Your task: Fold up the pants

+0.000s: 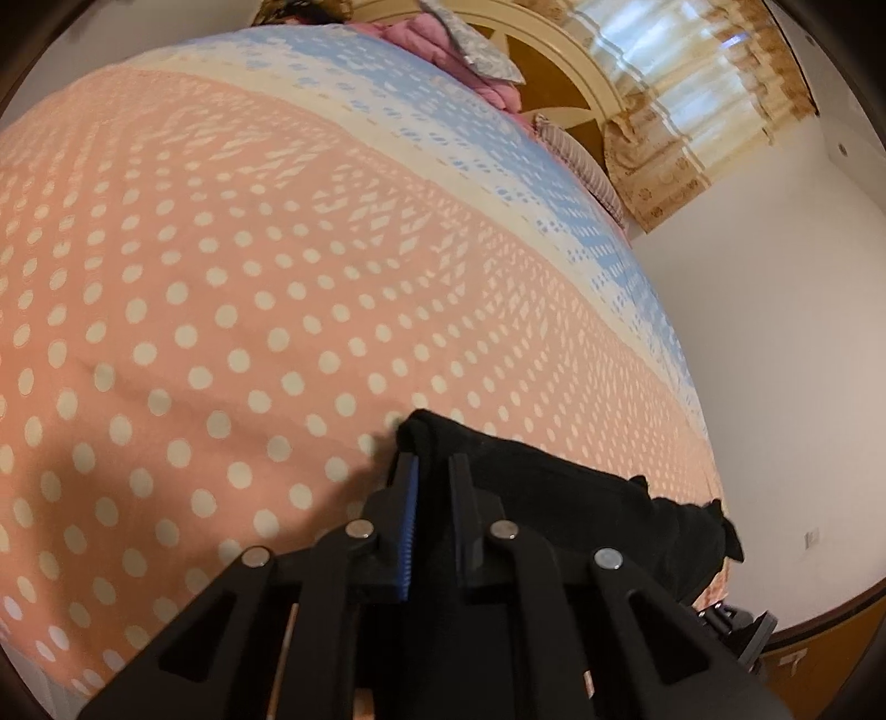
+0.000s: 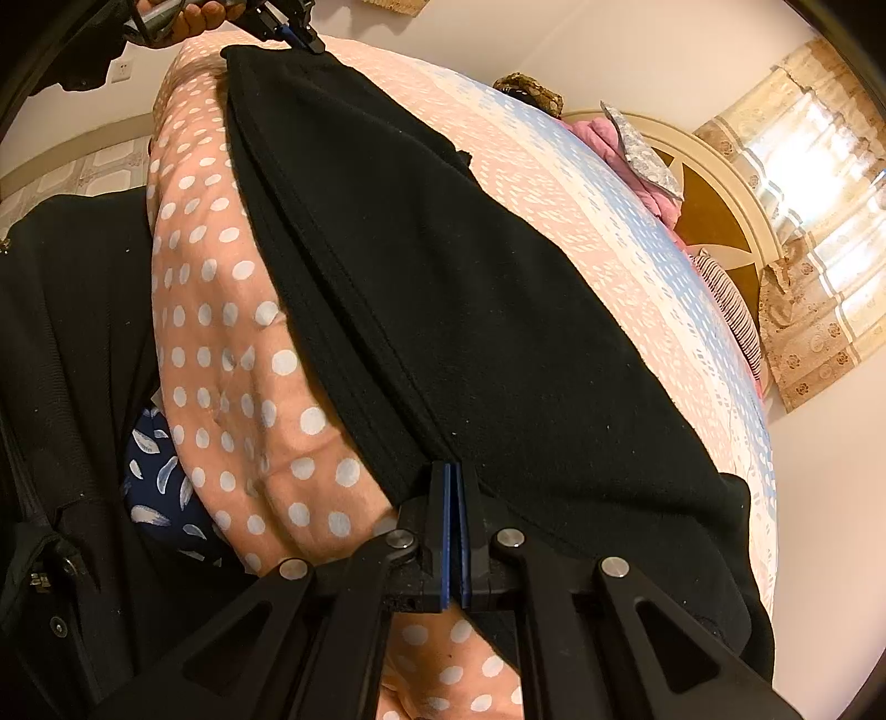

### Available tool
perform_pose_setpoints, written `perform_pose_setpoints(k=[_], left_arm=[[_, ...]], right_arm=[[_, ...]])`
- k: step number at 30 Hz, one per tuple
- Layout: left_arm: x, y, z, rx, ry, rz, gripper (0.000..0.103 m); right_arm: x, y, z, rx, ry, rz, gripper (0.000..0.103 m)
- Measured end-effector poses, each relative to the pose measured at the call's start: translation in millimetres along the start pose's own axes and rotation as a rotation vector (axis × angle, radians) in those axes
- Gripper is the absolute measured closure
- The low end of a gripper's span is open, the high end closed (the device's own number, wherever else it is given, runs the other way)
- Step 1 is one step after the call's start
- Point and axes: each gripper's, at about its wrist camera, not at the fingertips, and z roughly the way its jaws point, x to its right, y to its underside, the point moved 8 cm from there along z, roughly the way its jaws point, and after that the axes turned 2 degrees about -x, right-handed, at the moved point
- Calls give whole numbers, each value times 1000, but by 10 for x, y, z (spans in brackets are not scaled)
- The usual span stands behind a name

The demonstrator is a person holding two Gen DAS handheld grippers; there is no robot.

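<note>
The black pants (image 2: 443,288) lie stretched along the near edge of the bed. My right gripper (image 2: 455,471) is shut on their near hem edge, blue pads pressed together on the cloth. My left gripper (image 1: 434,462) is narrowly closed on the other end of the pants (image 1: 554,487); it also shows at the top of the right wrist view (image 2: 307,41), pinching the far corner. The cloth hangs taut between the two grippers, just above or on the sheet; I cannot tell which.
The bed has a pink sheet with white dots (image 1: 221,277) and a blue band (image 1: 498,183). Pink bedding (image 1: 443,50), a striped pillow (image 2: 731,310) and the headboard (image 2: 714,216) are at the far end. A white wall (image 1: 775,332) is right of the bed. A dark bag (image 2: 66,387) sits left.
</note>
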Motion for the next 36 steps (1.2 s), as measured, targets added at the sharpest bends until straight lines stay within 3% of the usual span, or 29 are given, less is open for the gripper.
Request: perform_pose_setpoints(k=[4, 7, 10, 13, 17, 18, 20, 22, 26, 28, 31, 33, 36], left_arm=[[38, -58, -37, 12, -5, -6, 95], [45, -252, -48, 54, 34, -29, 97], [-49, -394, 89, 64, -5, -21, 99], [-225, -336, 278, 7, 23, -79, 99], [-214, -231, 117, 52, 37, -60, 99], [-231, -219, 22, 80, 23, -63, 99], [-238, -227, -192, 151, -52, -36, 95], [-182, -230, -313, 186, -101, 6, 95], [245, -110, -410, 221, -66, 78, 95], [551, 25, -281, 193, -46, 149, 95], [1122, 381, 126, 90, 37, 261, 95], [1392, 604, 353, 37, 80, 321, 85], [1698, 925, 652, -23, 112, 391, 69]], right_arm=[[4, 8, -7, 2, 2, 4, 101], [9, 13, -7, -1, 2, 5, 101], [16, 2, -7, -10, -4, 11, 101], [31, 3, -9, -6, -3, 16, 101], [70, 15, -26, 21, -15, 46, 100], [89, 23, -31, 27, -25, 62, 99], [153, 36, -55, 29, -48, 110, 86], [297, 68, -118, 40, -52, 194, 31], [650, 272, -258, 74, -71, 386, 29], [911, 485, -289, 54, -31, 476, 29], [1338, 867, -376, 42, -50, 698, 29], [1588, 1131, -450, 52, -54, 837, 30], [1971, 1627, -541, 59, -32, 1070, 39]])
